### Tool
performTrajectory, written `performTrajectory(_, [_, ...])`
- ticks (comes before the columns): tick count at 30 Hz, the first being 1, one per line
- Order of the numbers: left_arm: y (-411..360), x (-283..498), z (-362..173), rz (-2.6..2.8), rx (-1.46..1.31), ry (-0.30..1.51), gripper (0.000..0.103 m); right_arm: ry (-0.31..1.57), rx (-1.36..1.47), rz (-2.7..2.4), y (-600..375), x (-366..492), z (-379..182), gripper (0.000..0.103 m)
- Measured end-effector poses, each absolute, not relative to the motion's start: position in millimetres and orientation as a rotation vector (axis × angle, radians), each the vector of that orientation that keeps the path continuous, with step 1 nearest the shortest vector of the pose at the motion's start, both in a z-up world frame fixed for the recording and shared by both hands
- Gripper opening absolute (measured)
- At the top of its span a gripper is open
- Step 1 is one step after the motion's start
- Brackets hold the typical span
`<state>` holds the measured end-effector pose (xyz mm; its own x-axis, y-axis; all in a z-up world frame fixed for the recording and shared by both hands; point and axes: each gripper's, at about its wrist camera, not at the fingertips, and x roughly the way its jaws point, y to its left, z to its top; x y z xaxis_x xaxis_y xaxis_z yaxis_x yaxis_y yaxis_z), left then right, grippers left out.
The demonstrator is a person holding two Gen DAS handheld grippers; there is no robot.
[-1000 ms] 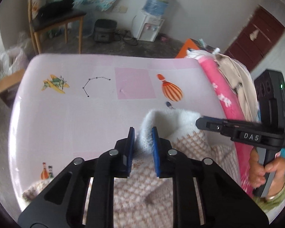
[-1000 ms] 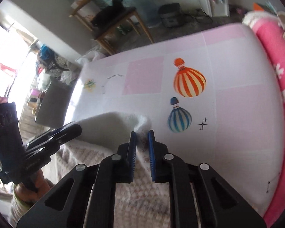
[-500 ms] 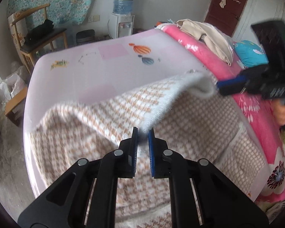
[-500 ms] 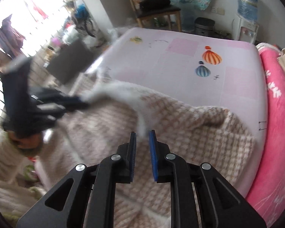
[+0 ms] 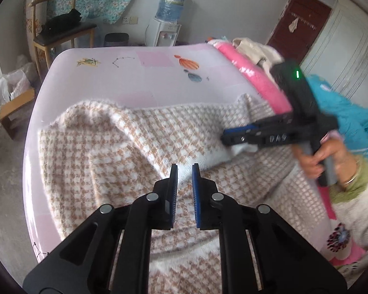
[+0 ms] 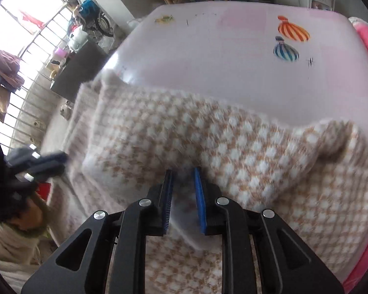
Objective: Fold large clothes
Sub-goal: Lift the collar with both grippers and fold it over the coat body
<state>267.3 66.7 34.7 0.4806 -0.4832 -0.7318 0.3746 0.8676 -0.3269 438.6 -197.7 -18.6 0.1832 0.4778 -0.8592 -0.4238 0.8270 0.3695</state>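
A large beige-and-white checked knit garment (image 5: 105, 147) lies spread over the near half of the pink bed (image 5: 144, 83), with its white-trimmed edge folded back toward me. My left gripper (image 5: 184, 169) is shut on that white edge. My right gripper (image 6: 183, 172) has its jaws slightly parted around a blurred bit of the same edge; the garment (image 6: 208, 132) shows in this view too. In the left wrist view the right gripper (image 5: 229, 137) also pinches the white edge (image 5: 218, 155). The left gripper appears blurred in the right wrist view (image 6: 59, 161).
A rolled pink quilt (image 5: 255, 78) with clothes piled on it lies along the bed's right side. A wooden chair (image 5: 61, 34), a water dispenser (image 5: 169, 19) and a black bin (image 5: 116, 40) stand beyond the bed. A barred window (image 6: 24, 56) is at the left.
Both grippers have pulled the garment's white edge back from the far part of the bed toward me and lowered it, folding the garment over itself. The right jaws look slightly wider.
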Motion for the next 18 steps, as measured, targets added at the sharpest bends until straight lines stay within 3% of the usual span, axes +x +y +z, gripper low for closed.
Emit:
performTrajectory(6, [56.0, 314.9, 43.0, -0.510, -0.230, 0.918, 0.012, 1.244, 0.069, 0.632, -201.0, 441.8, -16.4, 0.018])
performTrajectory(11, [26.2, 356.4, -12.1, -0.410, -0.115, 1.103, 0.013, 1.211, -0.047, 0.621, -206.2, 432.3, -12.8, 0.015])
performTrajectory(13, [36.0, 351.1, -17.6, -0.432, -0.146, 1.082, 0.012, 1.207, -0.094, 0.594, -222.1, 427.2, -8.0, 0.015])
performTrajectory(15, [45.5, 345.0, -16.5, -0.431, -0.137, 1.085, 0.008, 1.220, -0.121, 0.572, -240.6, 423.9, -4.2, 0.005])
performTrajectory(17, [50.7, 341.4, -12.7, -0.436, -0.128, 1.085, 0.008, 1.245, -0.116, 0.556, -251.0, 424.4, 1.2, 0.005])
performTrajectory(18, [50.9, 339.6, -8.3, -0.436, -0.111, 1.075, 0.008, 1.244, -0.137, 0.526, -252.5, 426.6, 3.9, 0.011])
